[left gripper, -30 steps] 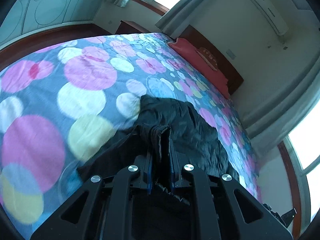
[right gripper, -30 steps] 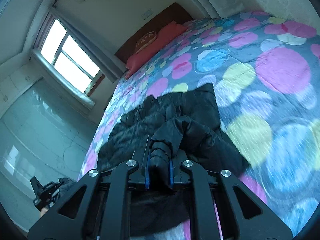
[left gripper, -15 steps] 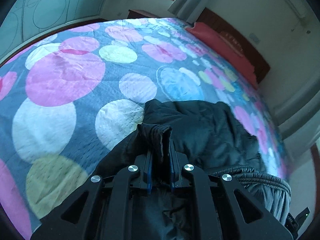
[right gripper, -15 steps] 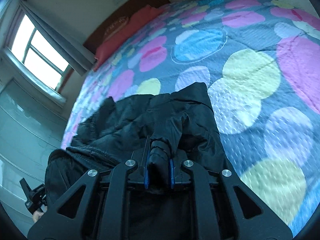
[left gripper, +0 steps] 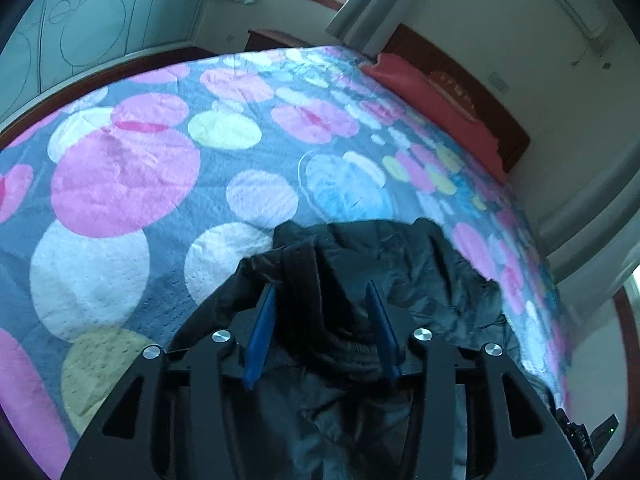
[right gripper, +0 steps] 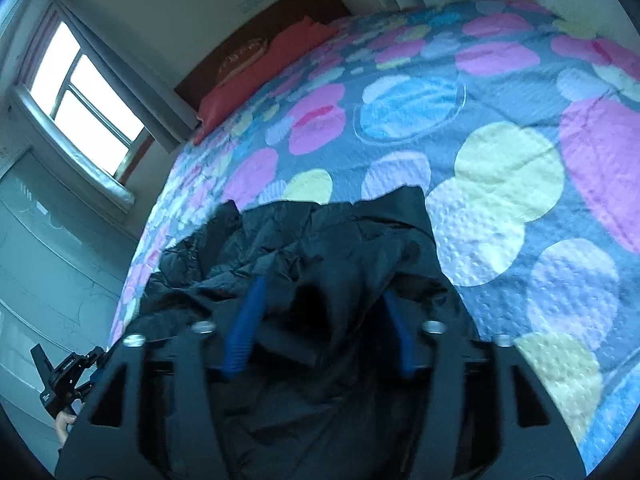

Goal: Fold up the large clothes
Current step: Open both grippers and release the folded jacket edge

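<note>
Lying crumpled on the bed (left gripper: 120,168), the black jacket (left gripper: 400,264) fills the 6 o'clock part of both wrist views, on a quilt of pink, blue and yellow circles. The left claw (left gripper: 320,292) has just been opening; its blue pads (left gripper: 260,332) stand apart with a fold of jacket loose between them, not pinched. The right claw (right gripper: 324,292) has likewise just been opening, its pads (right gripper: 244,328) spread over a bunched fold they no longer press. At 1 o'clock in the left view a red pillow (left gripper: 420,88) lies against the dark headboard (left gripper: 480,96).
</note>
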`<state>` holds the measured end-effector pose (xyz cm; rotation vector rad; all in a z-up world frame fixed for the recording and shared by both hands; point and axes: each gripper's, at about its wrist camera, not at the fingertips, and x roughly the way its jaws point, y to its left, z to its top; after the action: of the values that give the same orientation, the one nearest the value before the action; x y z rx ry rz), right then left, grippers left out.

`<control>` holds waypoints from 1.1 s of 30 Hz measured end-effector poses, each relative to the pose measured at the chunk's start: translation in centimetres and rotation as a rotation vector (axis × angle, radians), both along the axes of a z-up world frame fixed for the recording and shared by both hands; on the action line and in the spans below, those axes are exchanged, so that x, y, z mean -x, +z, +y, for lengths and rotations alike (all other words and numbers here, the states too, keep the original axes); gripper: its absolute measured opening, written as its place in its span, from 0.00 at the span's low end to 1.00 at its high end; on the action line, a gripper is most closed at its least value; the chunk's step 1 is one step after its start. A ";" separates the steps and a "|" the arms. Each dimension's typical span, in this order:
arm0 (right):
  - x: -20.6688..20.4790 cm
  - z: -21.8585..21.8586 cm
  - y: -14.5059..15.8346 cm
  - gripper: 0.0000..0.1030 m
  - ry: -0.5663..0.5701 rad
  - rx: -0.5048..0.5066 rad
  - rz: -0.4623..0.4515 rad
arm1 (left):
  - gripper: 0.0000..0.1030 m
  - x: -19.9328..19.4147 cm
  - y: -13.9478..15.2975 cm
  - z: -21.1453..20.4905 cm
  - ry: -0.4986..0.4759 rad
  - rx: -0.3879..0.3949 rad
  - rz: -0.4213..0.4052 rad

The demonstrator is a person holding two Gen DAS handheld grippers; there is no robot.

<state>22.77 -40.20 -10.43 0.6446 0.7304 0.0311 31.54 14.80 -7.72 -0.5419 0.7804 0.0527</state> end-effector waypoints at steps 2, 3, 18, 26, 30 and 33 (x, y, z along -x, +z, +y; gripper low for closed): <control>1.0 0.1 1.0 0.63 0.016 0.023 -0.018 | 0.51 1.0 1.0 0.1 -0.007 -0.016 -0.028; 1.5 0.1 1.4 0.64 0.025 0.032 -0.025 | 0.54 1.6 1.5 0.2 -0.010 -0.026 -0.045; 1.0 -1.5 0.3 0.67 0.086 0.227 0.038 | 0.56 5.0 -2.2 4.6 -0.060 -0.070 0.035; -2.9 -1.3 0.0 0.67 0.183 0.284 0.041 | 0.56 1.3 -2.8 3.9 -0.157 -0.080 0.053; -4.9 -1.3 -0.5 0.70 0.235 0.292 0.054 | 0.56 -1.0 -3.2 3.3 -0.236 -0.101 0.080; -5.9 -1.2 -1.1 0.70 0.270 0.282 0.069 | 0.56 -2.5 -3.4 3.1 -0.282 -0.113 0.103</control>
<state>28.71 -41.35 -11.49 0.2763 0.8660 0.1525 34.06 17.86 -11.14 -0.3204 0.9422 -0.1363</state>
